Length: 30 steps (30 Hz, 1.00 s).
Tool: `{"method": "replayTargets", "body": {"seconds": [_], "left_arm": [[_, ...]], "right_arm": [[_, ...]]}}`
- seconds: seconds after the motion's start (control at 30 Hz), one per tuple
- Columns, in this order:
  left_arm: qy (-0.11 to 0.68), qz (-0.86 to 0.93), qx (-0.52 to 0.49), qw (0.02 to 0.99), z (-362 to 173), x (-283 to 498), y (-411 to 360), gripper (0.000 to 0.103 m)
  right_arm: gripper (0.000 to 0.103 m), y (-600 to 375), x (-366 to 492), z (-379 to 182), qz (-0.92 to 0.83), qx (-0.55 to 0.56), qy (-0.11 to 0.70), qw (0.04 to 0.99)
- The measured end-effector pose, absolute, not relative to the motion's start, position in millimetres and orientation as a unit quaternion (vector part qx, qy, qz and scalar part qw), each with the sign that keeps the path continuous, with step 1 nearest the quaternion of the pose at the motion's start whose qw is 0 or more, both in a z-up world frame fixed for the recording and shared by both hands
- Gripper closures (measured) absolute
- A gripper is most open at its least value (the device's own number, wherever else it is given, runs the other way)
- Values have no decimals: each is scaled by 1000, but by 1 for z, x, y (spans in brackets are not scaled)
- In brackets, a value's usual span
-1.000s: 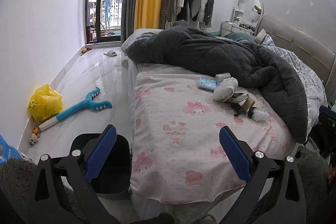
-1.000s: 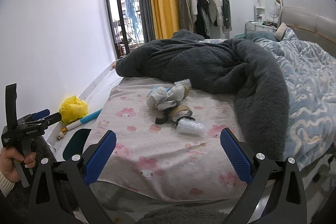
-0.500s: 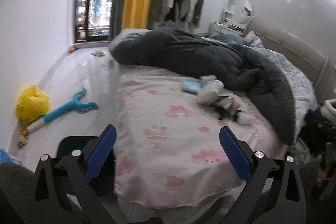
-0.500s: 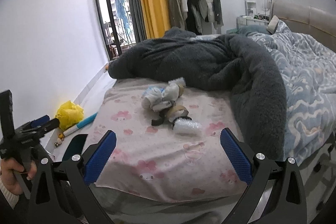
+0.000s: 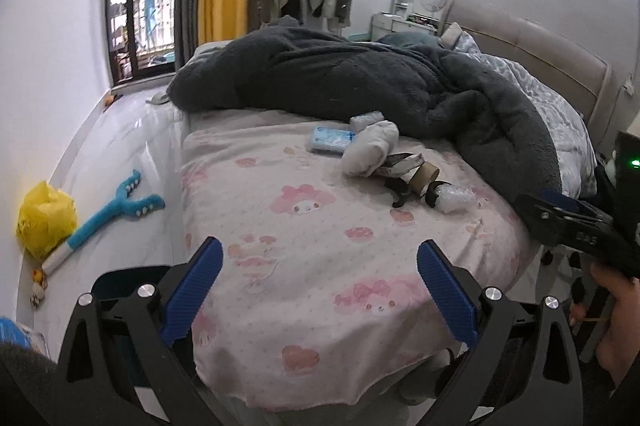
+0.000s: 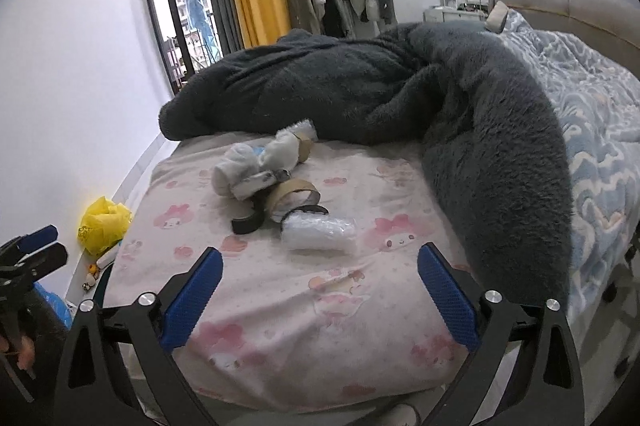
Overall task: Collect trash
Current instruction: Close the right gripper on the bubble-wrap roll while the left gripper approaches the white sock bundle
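The trash lies in a loose cluster on the pink patterned sheet (image 6: pixel 360 306) of the bed: a crumpled clear plastic wrap (image 6: pixel 320 232) nearest the foot, a cardboard tape core (image 6: pixel 294 192) touching it, a black tape ring (image 6: pixel 246 222) just beside that, and a white bundle (image 6: pixel 256 166) behind them. In the left wrist view a blue tissue pack (image 5: pixel 332 140) shows just beyond the bundle. A dark grey blanket (image 6: pixel 400 94) is heaped behind the cluster. The right hand-held gripper (image 6: pixel 320 294) hangs over the foot of the bed, its jaws wide apart though they have just been narrowing slightly, nothing between them. The left hand-held gripper (image 5: pixel 318 292) also stands wide apart and empty. On the floor beside the bed sit a dark bin (image 5: pixel 124 282), a yellow bag (image 5: pixel 44 218) and a blue toy (image 5: pixel 112 212)
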State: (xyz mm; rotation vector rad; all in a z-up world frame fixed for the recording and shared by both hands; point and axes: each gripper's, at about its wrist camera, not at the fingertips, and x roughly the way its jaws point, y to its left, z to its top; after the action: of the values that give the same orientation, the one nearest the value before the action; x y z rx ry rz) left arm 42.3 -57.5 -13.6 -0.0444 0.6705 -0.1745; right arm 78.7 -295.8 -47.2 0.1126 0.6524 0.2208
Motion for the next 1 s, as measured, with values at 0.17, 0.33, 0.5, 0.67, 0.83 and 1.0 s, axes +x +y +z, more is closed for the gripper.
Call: {"method": "replayTargets", "body": {"seconds": [0.17,0.33,0.5,0.67,0.83,1.0], "left_arm": [[316,-96,0,944,-5,57,-64,5],[303,-120,11,945,6,85,-69,5],[302,-129,26,944,3,108,-73,5],[317,-153,38,935,-6,126,-76,5],[331,-184,49,924,-17,143,-85,5],[342,-210,47,915,-28,161,-93,5]], "right_arm": [[14,-296,99,-65,114,72,341,930],[20,-292,118,-82,117,77,358,923],[20,-293,132,-91,127,100,363,918],[20,-285,145,-96,130,92,369,916],[24,-285,153,-101,130,99,377,912],[28,-282,161,-108,129,99,390,906]]}}
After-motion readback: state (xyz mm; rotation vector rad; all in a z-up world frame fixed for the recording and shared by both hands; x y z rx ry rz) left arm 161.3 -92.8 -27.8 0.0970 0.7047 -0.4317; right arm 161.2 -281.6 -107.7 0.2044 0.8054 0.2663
